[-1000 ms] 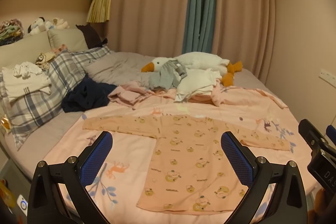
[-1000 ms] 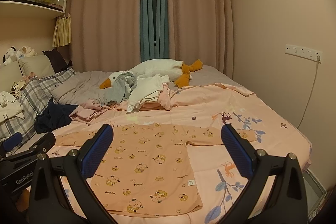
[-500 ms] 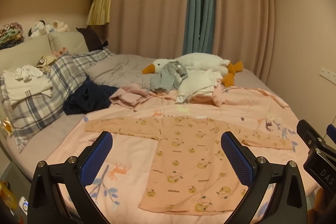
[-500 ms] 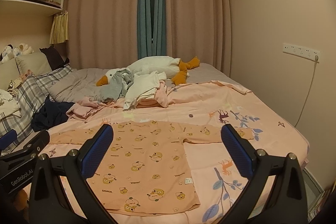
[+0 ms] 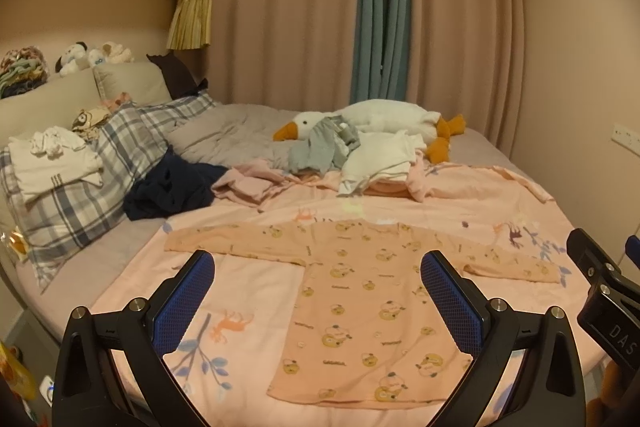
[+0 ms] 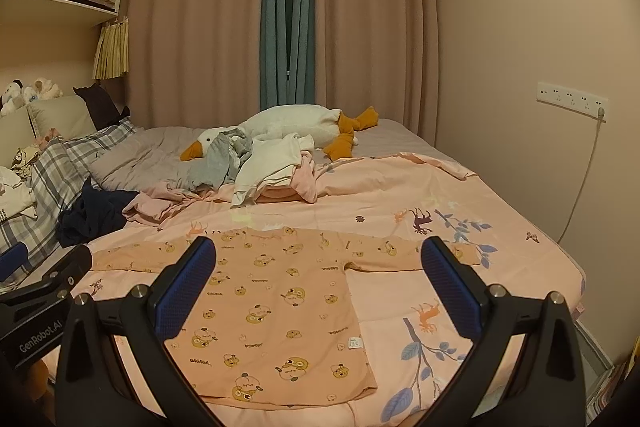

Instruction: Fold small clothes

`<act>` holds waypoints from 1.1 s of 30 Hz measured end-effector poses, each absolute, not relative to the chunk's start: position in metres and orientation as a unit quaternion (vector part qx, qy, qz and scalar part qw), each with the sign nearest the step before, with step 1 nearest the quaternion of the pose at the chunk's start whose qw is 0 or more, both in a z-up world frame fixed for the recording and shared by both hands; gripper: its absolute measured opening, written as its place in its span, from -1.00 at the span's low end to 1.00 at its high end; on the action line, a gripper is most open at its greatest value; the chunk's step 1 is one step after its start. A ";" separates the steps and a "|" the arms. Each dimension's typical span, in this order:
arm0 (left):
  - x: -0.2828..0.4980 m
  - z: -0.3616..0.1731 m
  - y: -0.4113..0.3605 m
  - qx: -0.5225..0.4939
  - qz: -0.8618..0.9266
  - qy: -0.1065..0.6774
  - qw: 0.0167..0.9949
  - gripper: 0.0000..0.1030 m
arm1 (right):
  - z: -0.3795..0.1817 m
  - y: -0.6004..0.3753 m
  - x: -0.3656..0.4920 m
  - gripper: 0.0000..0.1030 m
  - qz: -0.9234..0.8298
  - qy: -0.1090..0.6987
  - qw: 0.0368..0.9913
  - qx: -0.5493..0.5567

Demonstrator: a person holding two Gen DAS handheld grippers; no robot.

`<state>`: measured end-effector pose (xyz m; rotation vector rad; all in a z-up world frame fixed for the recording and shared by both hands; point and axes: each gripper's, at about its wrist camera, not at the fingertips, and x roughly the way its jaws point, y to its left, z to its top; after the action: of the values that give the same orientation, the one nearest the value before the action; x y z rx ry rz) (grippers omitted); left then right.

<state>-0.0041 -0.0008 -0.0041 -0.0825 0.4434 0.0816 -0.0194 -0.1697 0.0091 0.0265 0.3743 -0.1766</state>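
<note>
A peach long-sleeved shirt (image 5: 360,291) lies flat, sleeves spread, at the near edge of the pink bedspread (image 5: 248,291). Beyond the shirt sits a clothes heap (image 5: 360,163) against a plush goose (image 5: 384,119). The left gripper (image 5: 318,295) and right gripper (image 6: 318,291) hover above the shirt, jaws spread, empty. Only the right view shows the shirt's hem tag (image 6: 354,343) and a wall socket strip (image 6: 572,99).

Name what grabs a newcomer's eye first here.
The peach printed shirt spread flat, sleeves out, on the pink bedspread nearest the cameras. Behind it a white goose plush lies half under a clothes heap. Both the left gripper and right gripper hover open, empty.
</note>
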 end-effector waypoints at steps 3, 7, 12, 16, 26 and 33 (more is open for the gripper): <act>-0.004 -0.004 -0.001 -0.039 0.042 0.219 0.974 0.99 | 0.010 -0.169 -0.020 1.00 -0.086 0.185 0.979 0.013; -0.005 -0.003 -0.002 -0.038 0.041 0.218 0.974 0.99 | 0.009 -0.169 -0.021 1.00 -0.086 0.185 0.979 0.011; -0.005 -0.003 -0.002 -0.035 0.043 0.219 0.974 0.99 | 0.009 -0.168 -0.021 1.00 -0.085 0.186 0.979 0.010; -0.005 -0.003 -0.002 -0.034 0.042 0.219 0.974 0.99 | 0.009 -0.168 -0.020 1.00 -0.085 0.186 0.979 0.008; -0.004 -0.004 -0.002 -0.029 0.040 0.223 0.974 0.99 | 0.005 -0.169 -0.014 1.00 -0.081 0.195 0.977 0.013; 0.001 -0.008 -0.005 -0.019 0.038 0.229 0.973 0.99 | 0.001 -0.170 -0.010 1.00 -0.082 0.201 0.976 0.011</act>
<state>0.0014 -0.0055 -0.0077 -0.0379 0.4618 0.0774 -0.0097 -0.1698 0.0013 0.0220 0.4061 -0.1660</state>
